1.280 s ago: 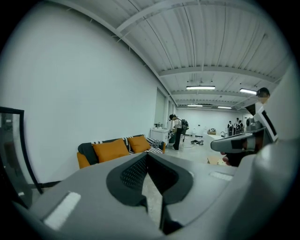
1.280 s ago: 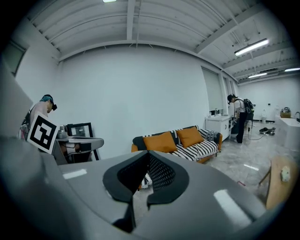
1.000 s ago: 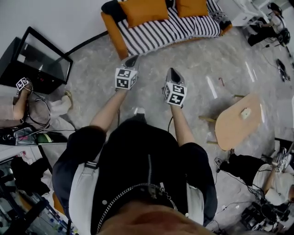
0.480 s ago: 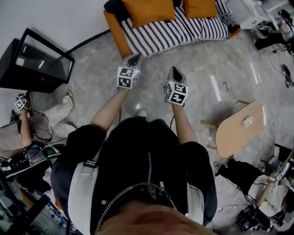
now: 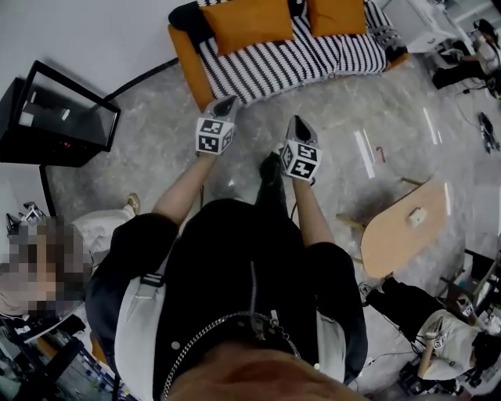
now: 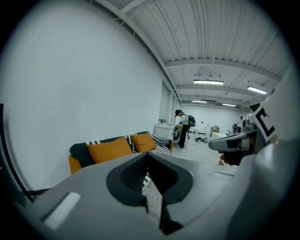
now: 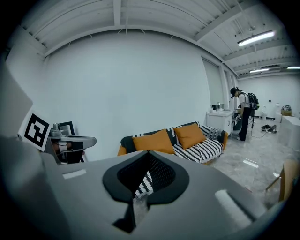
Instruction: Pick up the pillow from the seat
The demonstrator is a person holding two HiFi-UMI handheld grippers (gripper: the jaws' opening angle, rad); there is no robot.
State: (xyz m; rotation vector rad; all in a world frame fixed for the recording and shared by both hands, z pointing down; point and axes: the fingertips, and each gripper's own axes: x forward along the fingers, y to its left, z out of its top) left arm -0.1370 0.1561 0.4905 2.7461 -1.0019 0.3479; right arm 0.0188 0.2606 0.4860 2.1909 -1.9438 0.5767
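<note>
Two orange pillows lean against the back of a sofa [image 5: 290, 59] with a black-and-white striped cover: a larger one [image 5: 246, 22] to the left and a smaller one [image 5: 337, 14] to the right. Both pillows also show in the left gripper view [image 6: 110, 150] [image 6: 144, 141] and in the right gripper view [image 7: 152, 142] [image 7: 190, 135]. My left gripper [image 5: 225, 104] and right gripper [image 5: 298, 124] are held side by side over the floor, short of the sofa and pointing at it. Each is shut and holds nothing.
A black glass-fronted cabinet [image 5: 66, 113] stands at the left by the wall. A round wooden table [image 5: 403, 227] is at the right. One person sits on the floor at the left [image 5: 102, 227], another stands far off by a counter [image 6: 183, 126]. Cables and gear lie along the right edge.
Both grippers have moved forward toward the sofa, still shut. A leg has stepped forward between my arms. The seated person has slid lower in the head view.
</note>
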